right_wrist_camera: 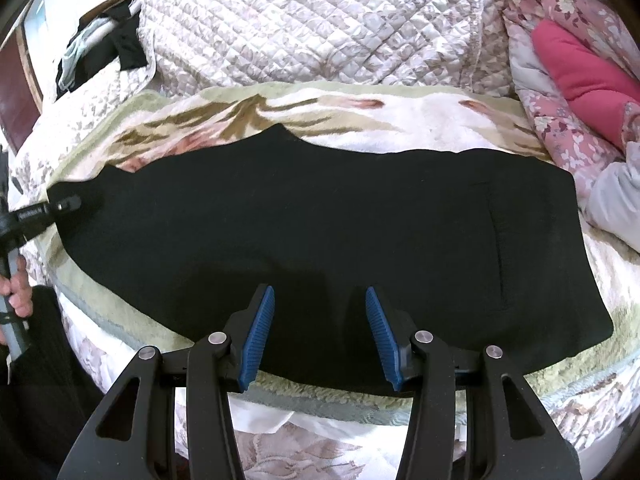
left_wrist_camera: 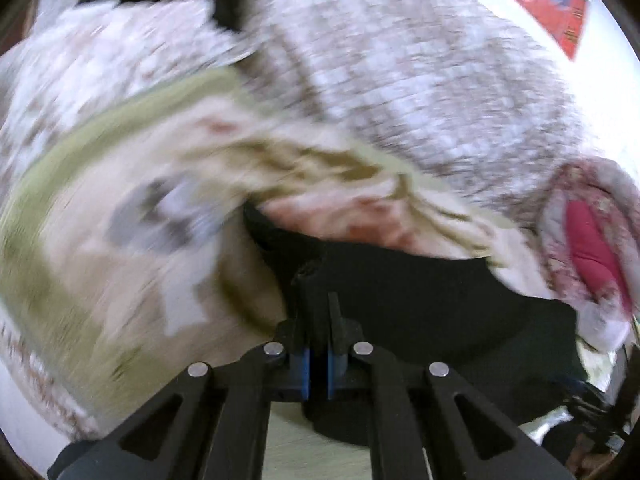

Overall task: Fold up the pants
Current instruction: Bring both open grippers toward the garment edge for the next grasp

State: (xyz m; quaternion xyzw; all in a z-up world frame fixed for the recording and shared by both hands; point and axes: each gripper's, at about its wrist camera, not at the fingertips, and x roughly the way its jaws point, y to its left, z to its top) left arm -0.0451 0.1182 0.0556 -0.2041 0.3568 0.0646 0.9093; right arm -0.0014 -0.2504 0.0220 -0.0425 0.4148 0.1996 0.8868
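The black pants [right_wrist_camera: 320,232] lie spread flat across a floral blanket [right_wrist_camera: 360,112] on the bed. My right gripper [right_wrist_camera: 320,300] is open and hovers over the near edge of the pants. My left gripper [left_wrist_camera: 319,320] is shut on the black pants [left_wrist_camera: 400,280] at their left end; the left wrist view is blurred. The left gripper also shows in the right wrist view [right_wrist_camera: 68,204], pinching the pants' left corner.
A quilted cover [right_wrist_camera: 320,20] lies behind the blanket. A pink floral duvet with a red pillow [right_wrist_camera: 580,80] sits at the right. Dark clothes [right_wrist_camera: 100,52] are heaped at the far left. The bed's front edge [right_wrist_camera: 300,452] is just below my right gripper.
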